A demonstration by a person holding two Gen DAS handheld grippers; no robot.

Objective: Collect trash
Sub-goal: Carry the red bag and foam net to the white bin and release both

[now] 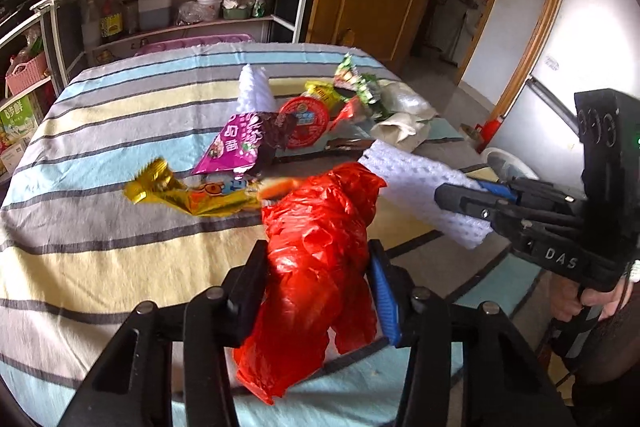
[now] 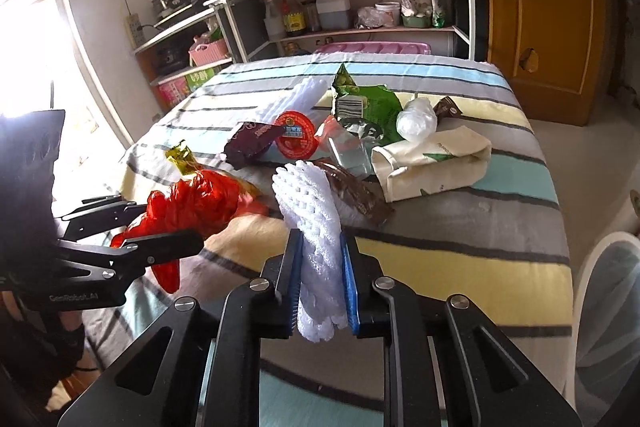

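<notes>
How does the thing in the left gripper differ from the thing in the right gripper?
The left gripper holds a red plastic bag; the right gripper holds a white foam net. The bag is thin, glossy and crumpled; the net is thick, matte and full of small holes. The bag bulges wide past the fingers; the net is a narrower roll. Both are soft trash, clamped above the striped cloth.

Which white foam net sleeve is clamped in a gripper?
The near white foam net, pinched in the right gripper; the other foam net lies free behind the red lid.
</notes>
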